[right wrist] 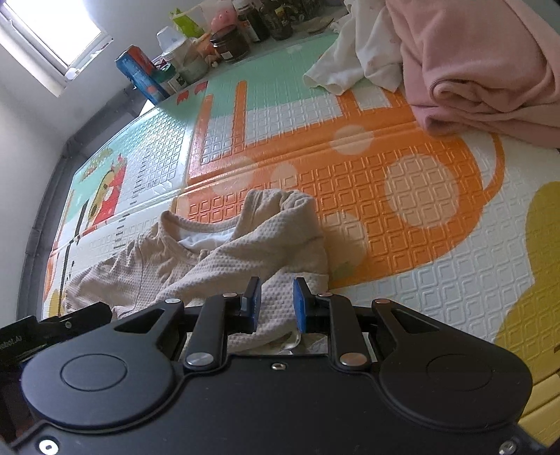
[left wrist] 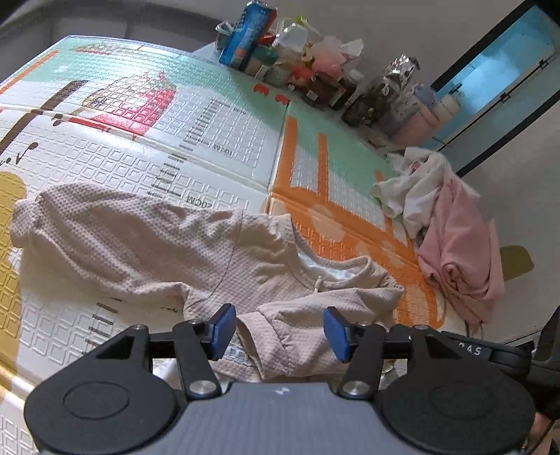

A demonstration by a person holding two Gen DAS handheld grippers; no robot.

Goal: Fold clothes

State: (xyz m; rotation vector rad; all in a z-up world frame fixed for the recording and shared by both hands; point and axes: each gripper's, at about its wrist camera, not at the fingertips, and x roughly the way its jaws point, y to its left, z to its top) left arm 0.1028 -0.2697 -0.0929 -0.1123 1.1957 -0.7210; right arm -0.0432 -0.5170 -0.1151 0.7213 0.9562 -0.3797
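Note:
A beige waffle-knit top (left wrist: 168,245) lies crumpled on the patterned play mat (left wrist: 210,115), neck opening facing right. My left gripper (left wrist: 278,330) is open, its blue pads spread wide just above the top's near edge, holding nothing. In the right wrist view the same beige top (right wrist: 224,255) lies bunched on the mat (right wrist: 420,196). My right gripper (right wrist: 276,304) has a narrow gap between its pads with a fold of the top's fabric lying in that gap; the pads do not visibly pinch it.
A heap of pink (left wrist: 462,252) and white (left wrist: 416,189) clothes lies at the mat's right side; it also shows in the right wrist view (right wrist: 483,66). Jars, bottles and a blue carton (left wrist: 248,31) line the far edge by the wall.

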